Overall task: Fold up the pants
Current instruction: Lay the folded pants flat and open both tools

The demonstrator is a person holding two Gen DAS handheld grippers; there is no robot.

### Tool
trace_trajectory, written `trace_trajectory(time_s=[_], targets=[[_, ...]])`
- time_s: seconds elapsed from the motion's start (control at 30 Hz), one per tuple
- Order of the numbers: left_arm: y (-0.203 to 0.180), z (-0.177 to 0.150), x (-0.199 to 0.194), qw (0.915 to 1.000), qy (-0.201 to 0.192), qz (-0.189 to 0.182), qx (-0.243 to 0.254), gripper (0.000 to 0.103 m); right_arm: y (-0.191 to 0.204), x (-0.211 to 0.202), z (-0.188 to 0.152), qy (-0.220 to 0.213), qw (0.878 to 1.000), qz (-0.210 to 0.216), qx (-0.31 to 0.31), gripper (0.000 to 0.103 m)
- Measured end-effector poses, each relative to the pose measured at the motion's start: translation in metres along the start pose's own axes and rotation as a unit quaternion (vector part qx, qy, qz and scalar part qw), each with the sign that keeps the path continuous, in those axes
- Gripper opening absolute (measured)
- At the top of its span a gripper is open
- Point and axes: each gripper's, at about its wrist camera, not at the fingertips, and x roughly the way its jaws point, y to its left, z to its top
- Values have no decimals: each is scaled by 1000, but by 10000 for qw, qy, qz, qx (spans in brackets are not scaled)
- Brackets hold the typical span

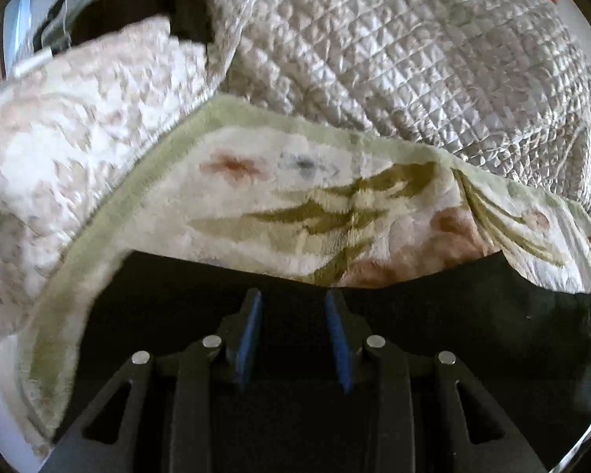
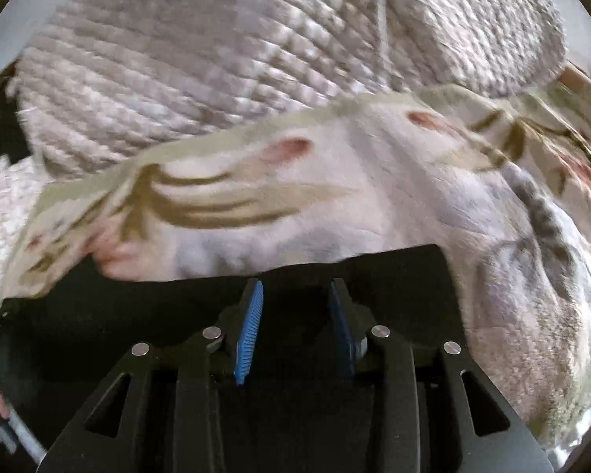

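Black pants [image 1: 433,315] lie flat on the floral blanket [image 1: 295,205], which covers the bed below a quilted cream bedspread [image 1: 413,47]. The upper edge of the pants runs across the blanket, well short of its green border.

Left gripper [image 1: 294,307]: my blue pads [image 1: 337,335] stand apart above the dark fabric. The black cloth fills the gap, but I cannot tell whether the pads pinch a fold of it.

Right gripper [image 2: 295,295]: my pads [image 2: 250,331] stand apart over the pants near their upper edge; no cloth is visibly pressed between them. The pants end at a corner just right of this gripper.
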Motion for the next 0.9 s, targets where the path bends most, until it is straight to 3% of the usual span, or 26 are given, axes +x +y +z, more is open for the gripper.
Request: trace_trajectory(time_s=[0.3, 0.47, 0.73, 0.8, 0.9], targets=[[5, -36, -33, 9998, -122, 144, -64, 39, 63, -32, -52, -169, 9940, 579, -914, 45], [3, -53, -30, 9999, 42, 119, -46, 41, 81, -20, -77, 140, 9888, 541, -1386, 51], [-4, -55, -29, 9998, 20, 208, 64, 45, 87, -17, -83, 66, 9861, 541, -1569, 66], [-4, -55, -31, 9999, 20, 162, 36, 45, 92, -16, -86, 54, 9841, 540, -1692, 74], [-8, -55, -35, 9999, -5, 72, 70, 45, 96, -16, -87, 49, 9832, 452, -1766, 74]])
